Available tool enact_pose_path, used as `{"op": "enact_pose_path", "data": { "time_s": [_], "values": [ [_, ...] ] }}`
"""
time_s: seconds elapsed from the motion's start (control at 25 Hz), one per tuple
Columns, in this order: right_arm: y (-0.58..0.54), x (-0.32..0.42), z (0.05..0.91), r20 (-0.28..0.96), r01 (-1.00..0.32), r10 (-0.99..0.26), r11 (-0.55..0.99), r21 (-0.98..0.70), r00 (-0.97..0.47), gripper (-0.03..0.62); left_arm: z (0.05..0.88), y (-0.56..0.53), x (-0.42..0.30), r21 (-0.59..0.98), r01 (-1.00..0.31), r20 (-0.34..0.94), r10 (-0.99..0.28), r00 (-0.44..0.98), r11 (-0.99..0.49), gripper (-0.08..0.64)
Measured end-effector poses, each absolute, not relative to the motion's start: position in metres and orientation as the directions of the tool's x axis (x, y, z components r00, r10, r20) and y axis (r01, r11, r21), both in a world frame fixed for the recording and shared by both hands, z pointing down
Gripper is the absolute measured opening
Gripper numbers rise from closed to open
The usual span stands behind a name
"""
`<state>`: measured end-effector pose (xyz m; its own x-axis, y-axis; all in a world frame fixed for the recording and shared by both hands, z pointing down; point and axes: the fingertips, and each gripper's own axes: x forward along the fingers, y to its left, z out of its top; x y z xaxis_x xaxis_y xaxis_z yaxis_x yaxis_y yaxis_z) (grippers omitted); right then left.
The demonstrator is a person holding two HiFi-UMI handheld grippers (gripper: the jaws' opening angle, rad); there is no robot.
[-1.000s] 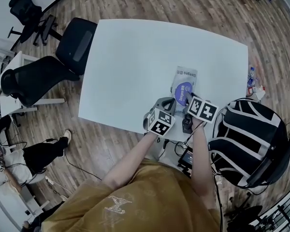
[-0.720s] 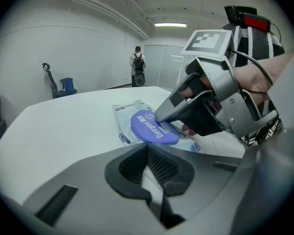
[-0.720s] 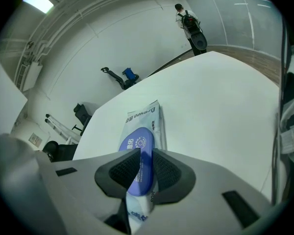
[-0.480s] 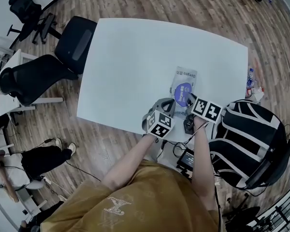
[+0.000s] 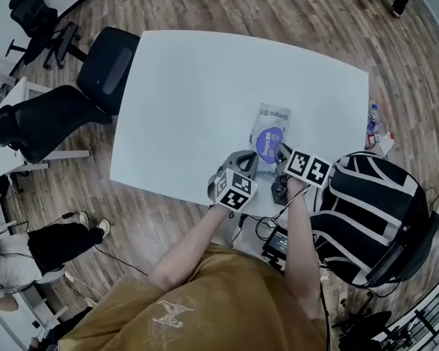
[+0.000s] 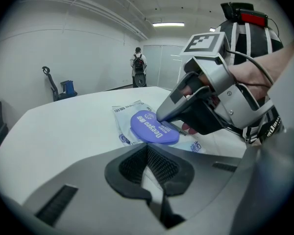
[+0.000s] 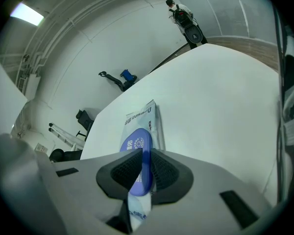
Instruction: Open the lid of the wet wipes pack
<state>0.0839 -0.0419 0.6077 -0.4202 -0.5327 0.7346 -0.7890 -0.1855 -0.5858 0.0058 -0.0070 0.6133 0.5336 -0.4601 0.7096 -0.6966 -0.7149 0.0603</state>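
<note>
The wet wipes pack [image 5: 272, 120] lies flat near the front edge of the white table [image 5: 205, 86], with its blue oval lid [image 5: 269, 143] facing up. My right gripper [image 5: 282, 154] is at the lid's near end, shut on the lid's edge [image 7: 137, 148]. From the left gripper view its fingertips [image 6: 162, 116] touch the lid [image 6: 149, 126]. My left gripper [image 5: 249, 161] sits at the pack's near left corner. Its pads [image 6: 159, 165] are closed, with a thin white strip between them that looks like the pack's edge. The rest of the pack [image 7: 146, 112] stays on the table.
Two black office chairs [image 5: 110, 68] [image 5: 40, 119] stand left of the table. A black-and-white striped bag [image 5: 366, 210] is at my right. Small bottles [image 5: 373, 123] sit by the table's right edge. A cable and a device [image 5: 278, 241] hang below the front edge. A person [image 6: 138, 66] stands far off.
The head view has drifted a little, so the table sits slightly further left. Both grippers stay at the pack's near end. The lid's position shows no clear change.
</note>
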Motion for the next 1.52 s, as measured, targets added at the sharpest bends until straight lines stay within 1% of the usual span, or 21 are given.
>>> {"op": "enact_pose_path", "data": {
  "time_s": [0.6,1.52],
  "values": [
    [-0.042,0.084,0.600,0.728,-0.781,-0.539,-0.191,-0.594,-0.423,0.049,0.613,-0.007,0.005,0.070,-0.695,0.715,-0.449,0.535,-0.716,0.006],
    [-0.042,0.078,0.579,0.739,-0.816,-0.521,-0.129,-0.563,-0.428,0.040,0.613,-0.008,0.004,0.083,-0.693,0.723,-0.435,0.537,-0.716,0.006]
  ]
}}
